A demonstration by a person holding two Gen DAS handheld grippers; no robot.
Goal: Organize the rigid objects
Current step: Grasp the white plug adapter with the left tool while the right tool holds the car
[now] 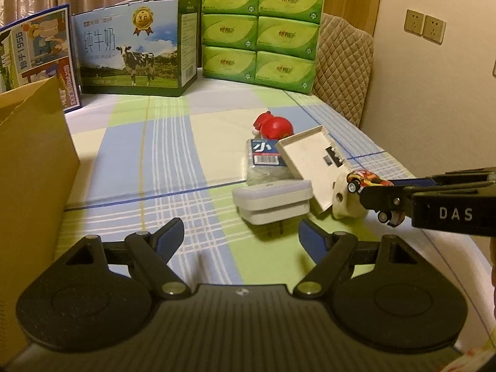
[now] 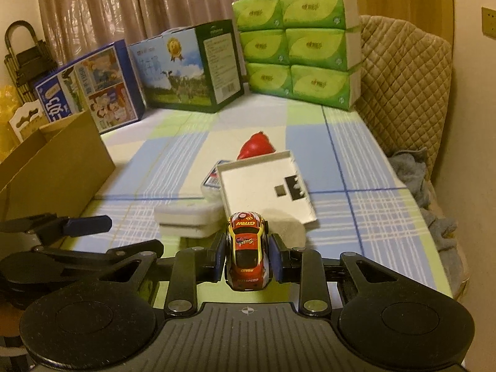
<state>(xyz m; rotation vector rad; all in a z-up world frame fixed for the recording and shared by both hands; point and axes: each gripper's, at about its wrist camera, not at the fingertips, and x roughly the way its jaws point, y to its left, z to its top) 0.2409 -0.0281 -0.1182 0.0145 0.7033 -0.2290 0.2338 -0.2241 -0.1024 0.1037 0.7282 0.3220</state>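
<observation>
A toy car is pinched between the pads of the right gripper above the checked cloth. The left gripper is held spread, with nothing gripped.

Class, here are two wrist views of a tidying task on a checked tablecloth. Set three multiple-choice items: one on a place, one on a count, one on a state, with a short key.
1. Where is the toy car?
A. Between the right gripper's fingers
B. Inside the cardboard box
C. On the milk carton

2. How many green tissue packs face the camera?
A. Four
B. Six
C. Nine

3. How is the left gripper?
A. Shut on the red toy
B. Shut on nothing
C. Open and empty

Key: 1 A, both pads press the car's sides. 2 B, two columns of three. 3 C, its fingers stand wide apart over bare cloth.
</observation>
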